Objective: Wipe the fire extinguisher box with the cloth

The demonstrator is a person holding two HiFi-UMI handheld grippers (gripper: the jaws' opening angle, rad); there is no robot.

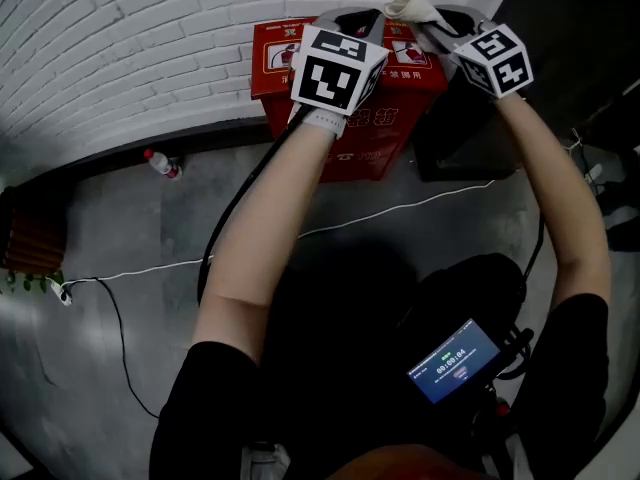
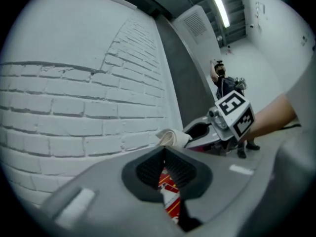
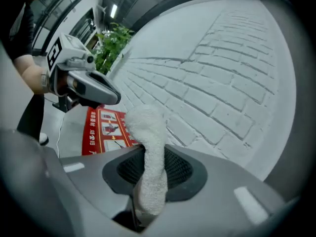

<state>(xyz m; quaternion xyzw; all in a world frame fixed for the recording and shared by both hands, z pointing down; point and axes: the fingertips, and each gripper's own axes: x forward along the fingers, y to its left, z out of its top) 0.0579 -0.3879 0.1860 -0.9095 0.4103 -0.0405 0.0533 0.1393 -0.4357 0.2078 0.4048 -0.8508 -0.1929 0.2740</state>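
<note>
The red fire extinguisher box (image 1: 375,118) stands on the floor against the white brick wall. Both grippers hover over its top. My right gripper (image 1: 425,23) is shut on a white terry cloth (image 1: 410,6); in the right gripper view the cloth (image 3: 148,147) is pinched between the jaws and sticks out above the box's printed top (image 3: 106,130). My left gripper (image 1: 352,20) is beside it on the left, its jaws together with nothing in them. Through the slit of the left gripper (image 2: 165,157) a strip of the red box (image 2: 170,196) shows, with the cloth (image 2: 173,137) just beyond.
A dark bin or case (image 1: 460,138) stands right of the box. A plastic bottle (image 1: 162,163) lies by the wall at left, and a white cable (image 1: 350,223) crosses the grey floor. A planter (image 1: 30,248) sits far left. A person (image 2: 222,80) stands far off.
</note>
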